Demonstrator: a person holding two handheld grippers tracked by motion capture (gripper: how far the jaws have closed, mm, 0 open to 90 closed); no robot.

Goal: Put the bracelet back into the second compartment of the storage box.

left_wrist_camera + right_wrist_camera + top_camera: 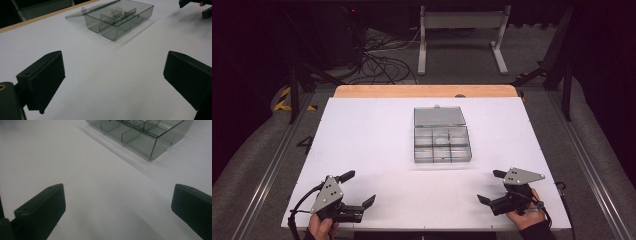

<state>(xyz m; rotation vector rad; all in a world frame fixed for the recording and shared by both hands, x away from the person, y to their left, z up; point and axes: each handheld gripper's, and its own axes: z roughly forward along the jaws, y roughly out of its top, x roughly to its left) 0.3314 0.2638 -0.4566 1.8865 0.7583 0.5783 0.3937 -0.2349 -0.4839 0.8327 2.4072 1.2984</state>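
A clear compartment box (442,144) sits open mid-tabletop (362,135), lid laid flat behind it. The left hand-held gripper (357,190) and right hand-held gripper (492,187) rest near the front edge, jaws spread, holding nothing. Any approach should probably come in low and slow, since the light box could slide.

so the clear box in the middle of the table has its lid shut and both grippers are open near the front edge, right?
Not quite: the clear box has its lid open, folded back flat behind the compartments, as the high view shows. The rest holds: the left gripper and right gripper are both open near the front edge of the table.
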